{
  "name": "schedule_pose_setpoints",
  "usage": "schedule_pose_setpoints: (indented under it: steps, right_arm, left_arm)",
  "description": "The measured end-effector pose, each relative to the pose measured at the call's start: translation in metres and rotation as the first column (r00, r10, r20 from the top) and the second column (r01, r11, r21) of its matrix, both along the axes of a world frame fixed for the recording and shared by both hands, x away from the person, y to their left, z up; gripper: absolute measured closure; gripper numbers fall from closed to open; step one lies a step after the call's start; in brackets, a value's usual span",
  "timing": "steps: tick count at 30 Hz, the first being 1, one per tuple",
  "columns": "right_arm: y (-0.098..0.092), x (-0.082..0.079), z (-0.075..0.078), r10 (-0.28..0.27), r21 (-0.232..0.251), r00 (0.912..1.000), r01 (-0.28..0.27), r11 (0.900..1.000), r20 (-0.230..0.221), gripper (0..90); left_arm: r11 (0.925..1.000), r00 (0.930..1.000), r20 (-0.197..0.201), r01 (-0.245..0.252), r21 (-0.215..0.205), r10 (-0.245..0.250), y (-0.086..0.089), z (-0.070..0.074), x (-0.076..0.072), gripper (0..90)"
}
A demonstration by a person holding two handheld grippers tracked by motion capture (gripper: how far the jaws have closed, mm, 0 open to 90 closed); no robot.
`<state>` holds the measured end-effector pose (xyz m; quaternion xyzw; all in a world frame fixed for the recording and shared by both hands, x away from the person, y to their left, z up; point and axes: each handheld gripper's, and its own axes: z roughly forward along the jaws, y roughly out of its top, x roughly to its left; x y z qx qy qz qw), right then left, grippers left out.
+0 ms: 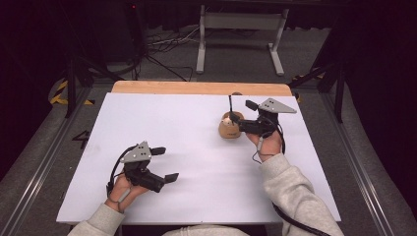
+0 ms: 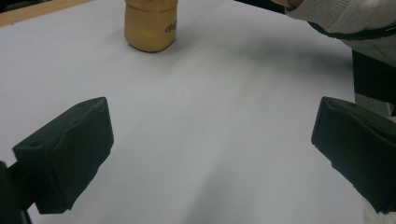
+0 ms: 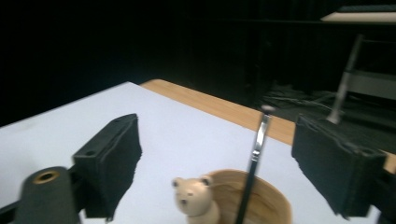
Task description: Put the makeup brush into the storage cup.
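From above, the right gripper (image 1: 235, 117) sits at the wooden cup (image 1: 229, 129) on the far right half of the white table (image 1: 196, 162), its jaws apart at the cup's mouth. A thin dark stick (image 1: 230, 104) stands up out of the cup, leaning on the rim. The left gripper (image 1: 166, 163) rests near the front left, jaws spread wide with nothing between them, well apart from the cup.

In the left gripper view the fingers (image 2: 65, 156) stand far apart over bare white board, and the cup (image 2: 150, 25) stands upright across the table, tan with a small dark marking on its side. A grey sleeve (image 2: 345, 18) crosses the top right corner.

In the right gripper view the pads (image 3: 109, 161) are open on either side of the stick (image 3: 254, 161), neither one pressing it. The stick rises from the cup (image 3: 266, 198) beside a small pale bear figure (image 3: 194, 193) at the rim.

I'd worry about the stick: it's loose between those pads, so a sideways pull of the hand could catch it, flick it out or tip the cup. The light-looking cup might also slide on that smooth surface.

The table is a plain white board with a wood edge (image 1: 196, 88) at the back. Beyond it: grey floor, cables, a white frame leg (image 1: 201, 44), black curtains, a dim room.
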<state>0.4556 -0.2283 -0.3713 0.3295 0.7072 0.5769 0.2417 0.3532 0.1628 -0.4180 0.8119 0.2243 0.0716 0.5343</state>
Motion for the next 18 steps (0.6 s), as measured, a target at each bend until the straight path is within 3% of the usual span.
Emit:
schedule_pose_setpoints:
  steps: [2,5,9,18]
  right_arm:
    - [-0.001,-0.006,0.003,0.042,-0.008,0.9990,-0.042,0.999,0.018,11.1]
    - [-0.002,-0.017,0.007,0.081,-0.079,0.9952,-0.076,0.994,0.055,4.7]
    - [-0.005,-0.029,0.010,0.113,-0.072,0.9918,-0.108,0.992,0.061,0.8]
    - [-0.015,-0.049,0.010,0.146,-0.072,0.9872,-0.141,0.987,0.064,0.0]
  left_arm:
    - [0.9999,1.0000,0.004,-0.009,-0.006,0.009,0.003,0.000,-0.001,0.0]
    - [0.9990,0.9994,0.014,-0.032,-0.030,0.032,0.010,0.002,-0.002,0.0]
    - [0.9963,0.9976,0.025,-0.063,-0.059,0.065,0.018,0.003,-0.005,0.0]
    - [0.9914,0.9963,0.033,-0.075,-0.107,0.079,0.031,0.002,-0.009,0.0]
